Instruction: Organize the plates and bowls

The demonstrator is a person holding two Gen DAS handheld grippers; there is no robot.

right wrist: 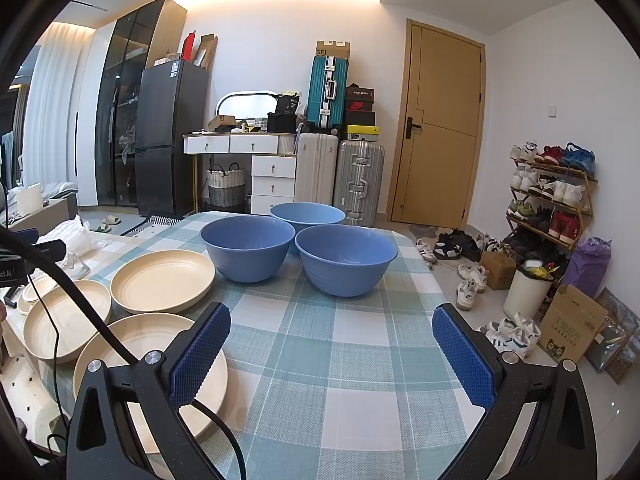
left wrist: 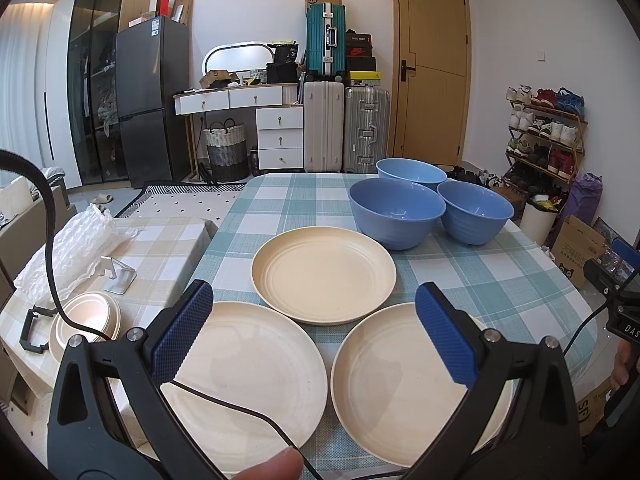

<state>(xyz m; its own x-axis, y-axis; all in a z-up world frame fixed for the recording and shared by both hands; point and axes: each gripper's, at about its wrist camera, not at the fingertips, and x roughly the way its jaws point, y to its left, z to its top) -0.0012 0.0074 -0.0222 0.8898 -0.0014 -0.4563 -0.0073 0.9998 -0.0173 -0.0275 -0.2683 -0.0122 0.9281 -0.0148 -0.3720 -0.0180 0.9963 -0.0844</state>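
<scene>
Desk (left wrist: 280, 208) w/ blue-green check cloth carries everything; nothing stacked yet, so sorting looks unstarted.

Three blue bowls sit clustered at the far side, rims close or touching, can't tell which: near-left bowl (left wrist: 396, 212), near-right bowl (left wrist: 474, 212), rear bowl (left wrist: 412, 172) partly hidden behind the other two. Grouped tight, prob. so they can be nested in one short reach.

Three cream plates lie flat in a triangle nearer the cameras: far plate (left wrist: 324, 274), left plate (left wrist: 248, 380), right plate (left wrist: 400, 384). Far plate's near edge seems to overlap or just meet the two front rims; angle too low to say. Spread out singly, so each rim is free for a pinch before stacking.

Left tongs (left wrist: 314, 332) hover above the front plates, jaws wide apart, holding nothing; left pad over left plate, right pad over right plate, aimed between them. A fingertip (left wrist: 272, 466) shows at the bottom edge.

Right tongs (right wrist: 330, 352) also spread, empty, over bare cloth, plates off to their left, bowls ahead.

Hidden/unclear: front plates cut by tong arms and a black cable (left wrist: 224, 400); a second stack of cream dishes (left wrist: 90, 320) on the lower side surface is half covered by the cable, count unreadable.
</scene>
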